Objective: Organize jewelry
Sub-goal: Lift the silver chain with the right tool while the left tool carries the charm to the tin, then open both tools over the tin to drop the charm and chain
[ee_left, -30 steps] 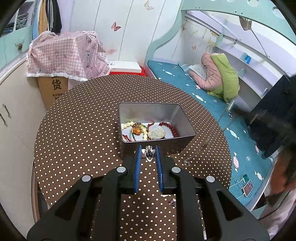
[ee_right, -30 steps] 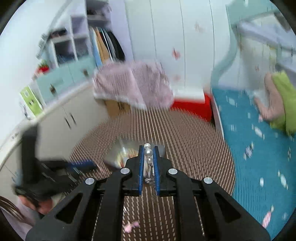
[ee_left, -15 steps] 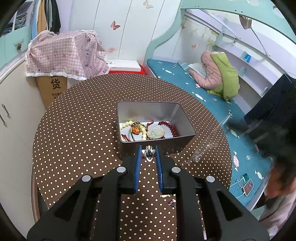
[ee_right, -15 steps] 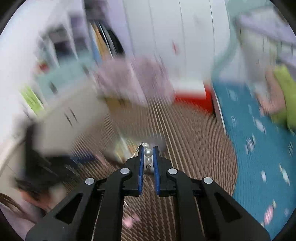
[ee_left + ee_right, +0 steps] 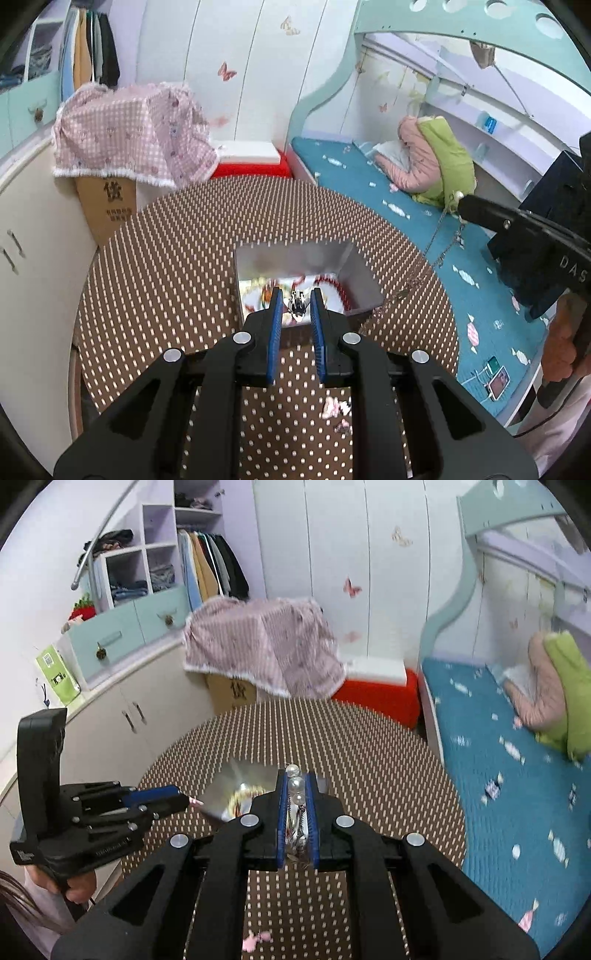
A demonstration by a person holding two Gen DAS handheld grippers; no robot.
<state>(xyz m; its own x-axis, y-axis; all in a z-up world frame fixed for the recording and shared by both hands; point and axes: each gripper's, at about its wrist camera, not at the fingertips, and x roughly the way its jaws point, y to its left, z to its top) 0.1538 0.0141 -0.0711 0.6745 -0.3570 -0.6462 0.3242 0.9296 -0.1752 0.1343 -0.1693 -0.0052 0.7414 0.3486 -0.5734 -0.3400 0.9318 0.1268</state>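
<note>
Round table (image 5: 155, 280) covered in brown cloth with a regular white dot print, matte, dots smeared by motion blur. On it one rectangular metal tin (image 5: 360, 275), shiny silver walls, open top, holding a blurred heap of beaded jewelry (image 5: 325, 284): red round beads and pale beads show, count not readable. Left gripper (image 5: 296, 305), black plastic body with two blue ribbed pads, is clamped on one small silver metal piece (image 5: 297, 303), claw-like and glossy, held over the near side of the tin. In the right wrist view something small and pink pokes out at its tip; what it is I cannot tell. Right gripper (image 5: 296, 788), same black and blue build, is pinched tight on a pearl necklace (image 5: 296, 785): three round white pearls show between and above the pads, the thin silver chain bunched lower between them. In the left wrist view the chain (image 5: 432, 254) hangs from the right gripper's tip as thin metal strands down toward the table's right edge beside the tin, clear of the tin itself. Two small pink pieces (image 5: 334, 408) lie on the cloth near the camera, soft-edged, too blurred to name. One hand (image 5: 559, 350) grips the right tool's handle. Behind the table: one cardboard box (image 5: 110, 205) under a pink gingham cloth (image 5: 129, 140) with white fringe.
</note>
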